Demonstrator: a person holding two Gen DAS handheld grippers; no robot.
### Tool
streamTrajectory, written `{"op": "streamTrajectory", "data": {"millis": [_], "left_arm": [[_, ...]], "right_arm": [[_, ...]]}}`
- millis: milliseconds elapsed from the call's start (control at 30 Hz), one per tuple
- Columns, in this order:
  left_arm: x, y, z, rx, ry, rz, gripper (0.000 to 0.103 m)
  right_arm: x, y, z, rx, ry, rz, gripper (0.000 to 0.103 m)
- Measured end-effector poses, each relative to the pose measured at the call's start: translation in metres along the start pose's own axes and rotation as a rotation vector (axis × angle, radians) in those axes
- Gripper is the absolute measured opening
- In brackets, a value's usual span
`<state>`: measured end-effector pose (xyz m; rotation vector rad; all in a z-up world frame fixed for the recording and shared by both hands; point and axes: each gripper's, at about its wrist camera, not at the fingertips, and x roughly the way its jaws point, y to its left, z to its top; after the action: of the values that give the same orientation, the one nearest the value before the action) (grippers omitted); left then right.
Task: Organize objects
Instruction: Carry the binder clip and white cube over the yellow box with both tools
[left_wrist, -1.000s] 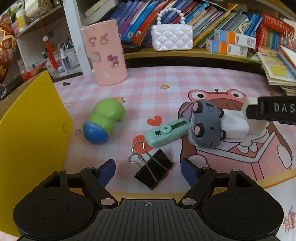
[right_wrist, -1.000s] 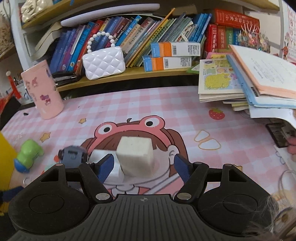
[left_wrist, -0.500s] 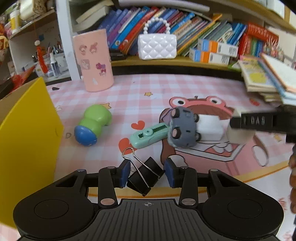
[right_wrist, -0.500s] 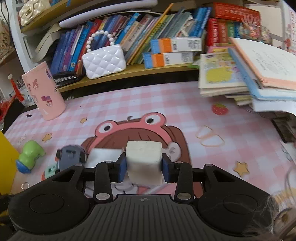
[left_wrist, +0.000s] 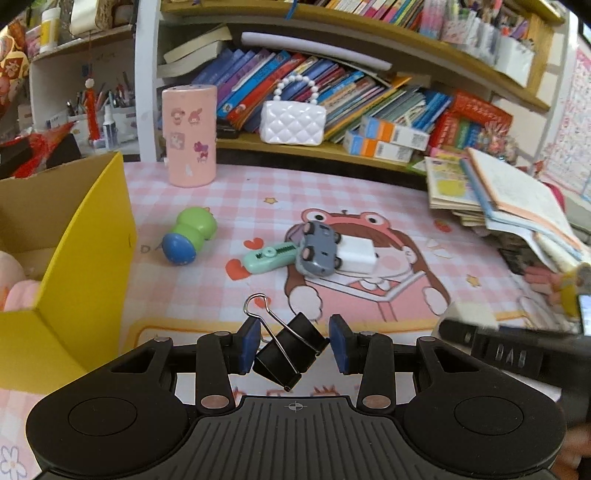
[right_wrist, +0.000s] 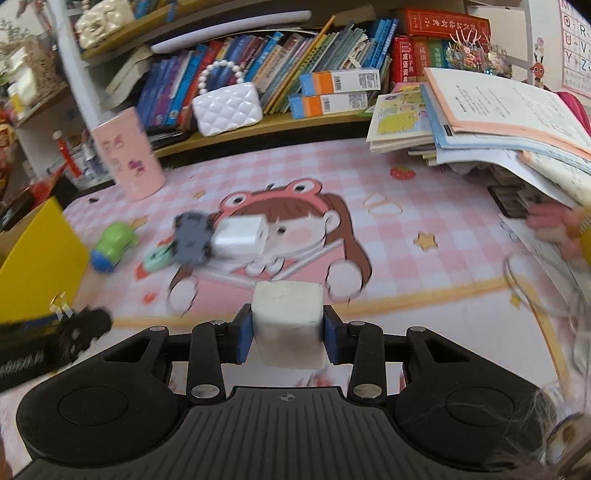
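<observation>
Currently logged: left tool (left_wrist: 292, 345) clenched on black binder clip (left_wrist: 286, 349), clip lifted off the pink checked desk mat (left_wrist: 369, 192), wire handles angled up-left. Jaws closed in on it within the last second, then steady. Right tool (right_wrist: 288, 332) clenched on white cube block (right_wrist: 286, 321), blue pads (right_wrist: 243, 334) pressed against both sides, block raised above the mat. Same story: closed in, then steady.

Left on the desk, near mat centre: grey toy car (left_wrist: 318, 249) tipped on its side, wheels facing the camera, touching white charger block (left_wrist: 357, 254) on its right. Mint-green correction tape dispenser (left_wrist: 271, 256) just left of the car, touching or nearly so; cannot tell. Green and blue toy (left_wrist: 190, 236) lying on its side further left, apart from the rest. Yellow cardboard box (left_wrist: 74, 258) at far left edge of desk, open top, something pink inside, unclear what.

At the back: pink sticker-covered cylinder (left_wrist: 189, 136) upright on the mat, white quilted purse (left_wrist: 293, 122) with bead handle on the low shelf in front of the row of books. Stack of open workbooks (right_wrist: 480, 114) at right. Right tool also seen blurred at lower right of left wrist view. Right wrist view blurred on the left half.
</observation>
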<state>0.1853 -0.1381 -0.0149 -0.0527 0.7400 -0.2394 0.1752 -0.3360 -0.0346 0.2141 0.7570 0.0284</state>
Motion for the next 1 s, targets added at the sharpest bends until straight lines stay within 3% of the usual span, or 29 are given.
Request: {"op": "streamTrajectory", "data": {"millis": [433,1000], "left_arm": [[-0.044,0.021,-0.033,0.028,-0.006,-0.116,0.039],[-0.124,0.106,-0.100,-0.001,0.030,-0.104,0.039]], "right_arm": [[-0.043,0.041,-0.046,-0.053,0.011,-0.047,0.035],[-0.091,0.139,-0.129,-0.093,0.054,-0.035,0.035]]}}
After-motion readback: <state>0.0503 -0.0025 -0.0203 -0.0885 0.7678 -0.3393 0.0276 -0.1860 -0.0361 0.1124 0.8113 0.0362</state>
